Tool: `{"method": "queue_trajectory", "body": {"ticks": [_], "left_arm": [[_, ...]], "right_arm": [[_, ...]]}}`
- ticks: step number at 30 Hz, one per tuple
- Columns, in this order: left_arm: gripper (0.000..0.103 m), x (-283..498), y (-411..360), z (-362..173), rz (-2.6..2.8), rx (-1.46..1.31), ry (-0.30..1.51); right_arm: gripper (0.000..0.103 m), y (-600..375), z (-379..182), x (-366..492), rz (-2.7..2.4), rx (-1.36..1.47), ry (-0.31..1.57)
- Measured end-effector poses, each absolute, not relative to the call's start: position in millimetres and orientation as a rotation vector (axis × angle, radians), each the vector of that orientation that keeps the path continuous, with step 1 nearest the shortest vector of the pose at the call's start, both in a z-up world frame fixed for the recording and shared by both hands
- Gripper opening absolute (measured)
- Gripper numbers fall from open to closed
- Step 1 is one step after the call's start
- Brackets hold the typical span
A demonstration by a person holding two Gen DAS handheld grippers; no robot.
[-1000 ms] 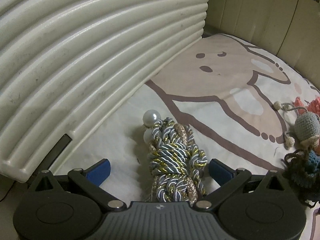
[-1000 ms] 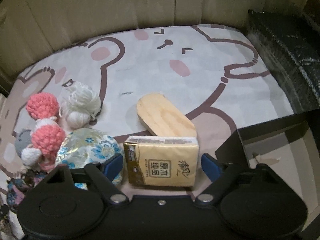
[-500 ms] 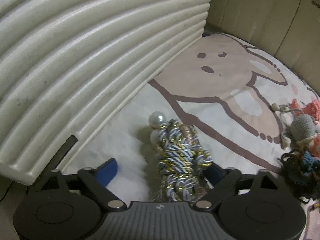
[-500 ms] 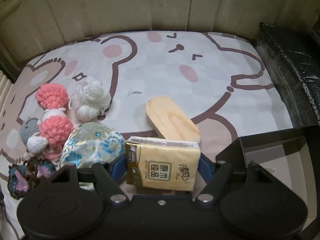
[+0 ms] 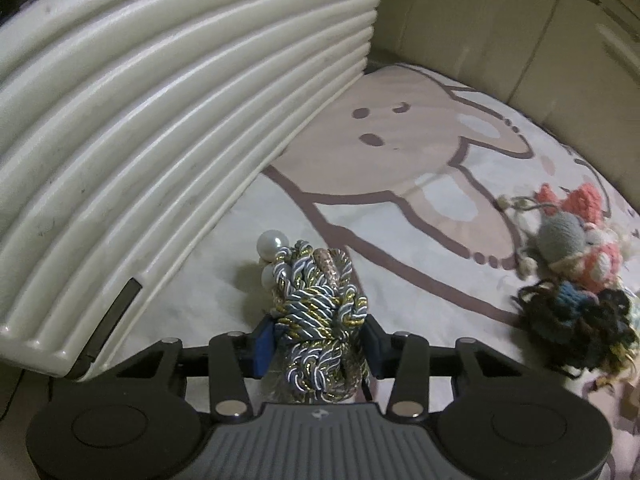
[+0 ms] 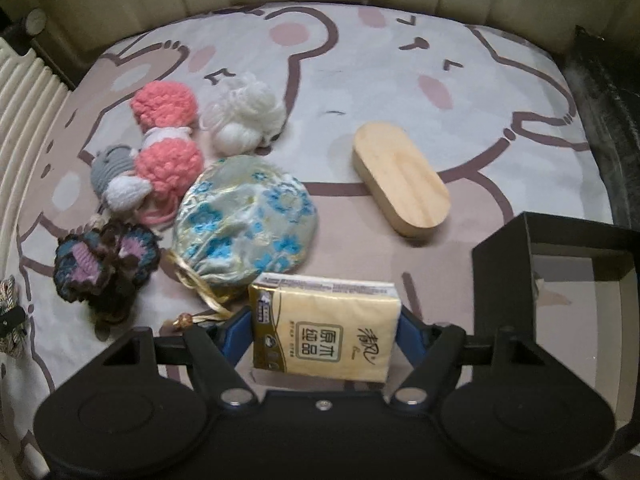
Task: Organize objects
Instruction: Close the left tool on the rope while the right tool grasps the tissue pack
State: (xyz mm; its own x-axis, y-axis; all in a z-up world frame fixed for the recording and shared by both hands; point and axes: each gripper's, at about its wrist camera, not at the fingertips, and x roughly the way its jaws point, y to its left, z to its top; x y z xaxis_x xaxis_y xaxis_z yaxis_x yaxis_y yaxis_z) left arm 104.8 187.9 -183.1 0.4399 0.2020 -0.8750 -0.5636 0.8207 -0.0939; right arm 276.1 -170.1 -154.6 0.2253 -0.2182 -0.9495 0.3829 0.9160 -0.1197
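L gripper (image 5: 318, 340) clamped on braided cord bundle (image 5: 318, 308), long axis running straight ahead btwn pads; R gripper (image 6: 326, 334) gripping tissue pack (image 6: 326, 328) crosswise, black box (image 6: 560, 280) just ahead-right, so R nearer it.

Right gripper (image 6: 326, 340) clamped on a yellow tissue pack (image 6: 325, 330), blue pads against both its sides. Just left and farther: brocade pouch (image 6: 244, 228) with gold cord. Farther left, dark crochet flower (image 6: 105, 266), pink pom-poms (image 6: 166, 136), white yarn ball (image 6: 244, 118). Wooden oval block (image 6: 400, 184) far right; black box (image 6: 560, 256) near right, on the cartoon-print cloth (image 6: 360, 60)
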Motion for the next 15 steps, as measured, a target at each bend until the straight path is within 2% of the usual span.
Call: {"method": "queue_trajectory", "body": {"ticks": [15], "left_arm": [[0.045, 110.3, 144.2, -104.5, 0.399, -0.256, 0.911]], "right_arm": [[0.074, -153.8, -96.9, 262.2, -0.392, 0.162, 1.105]]}}
